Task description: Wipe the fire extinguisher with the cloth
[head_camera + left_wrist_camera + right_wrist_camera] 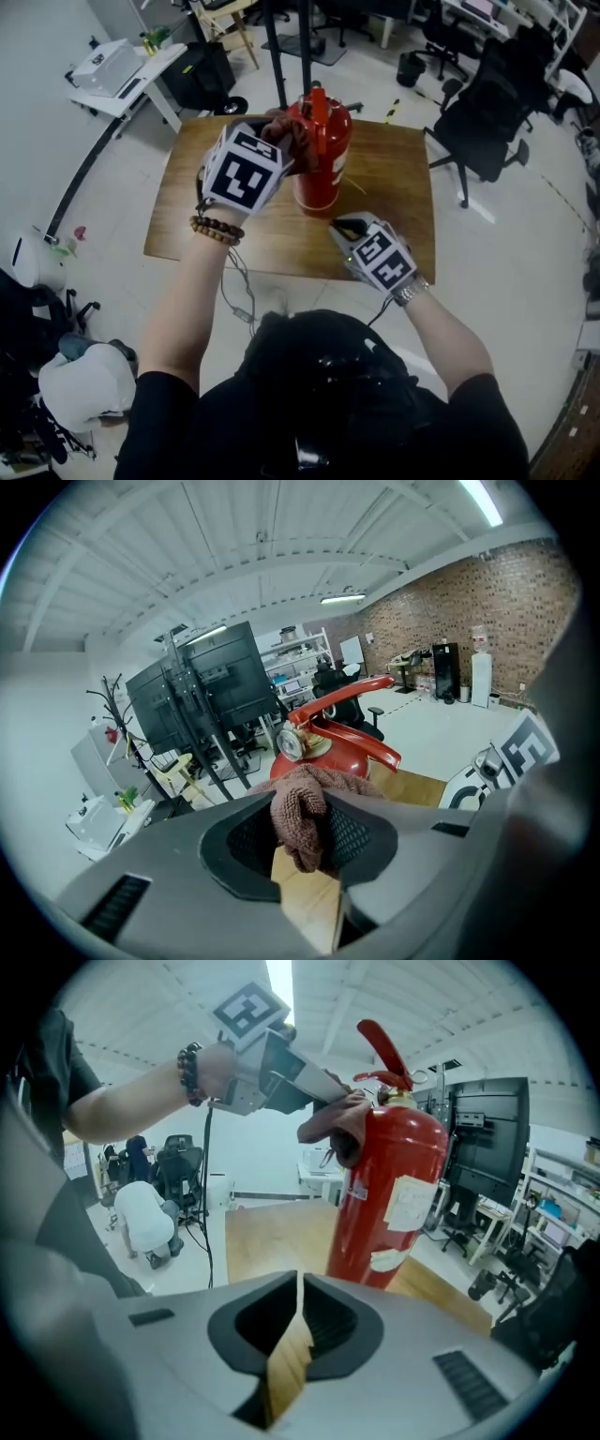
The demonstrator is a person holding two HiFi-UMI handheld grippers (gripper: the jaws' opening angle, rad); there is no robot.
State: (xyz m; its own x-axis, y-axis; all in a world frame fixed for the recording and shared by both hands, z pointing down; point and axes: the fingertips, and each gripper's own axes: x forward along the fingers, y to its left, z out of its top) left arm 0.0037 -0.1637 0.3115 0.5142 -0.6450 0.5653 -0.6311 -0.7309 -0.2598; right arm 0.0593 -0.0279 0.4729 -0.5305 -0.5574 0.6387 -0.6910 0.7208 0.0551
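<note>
A red fire extinguisher stands upright near the middle of a wooden table. My left gripper is shut on a brown cloth and holds it against the extinguisher's upper left side, just under the handle. In the left gripper view the cloth is bunched between the jaws, with the extinguisher's gauge and lever right behind it. My right gripper hovers low over the table in front of the extinguisher, apart from it. Its jaws are shut with nothing between them.
Black office chairs stand to the right of the table and a white desk to the back left. Two black poles rise just behind the table. A cable hangs off the table's front edge.
</note>
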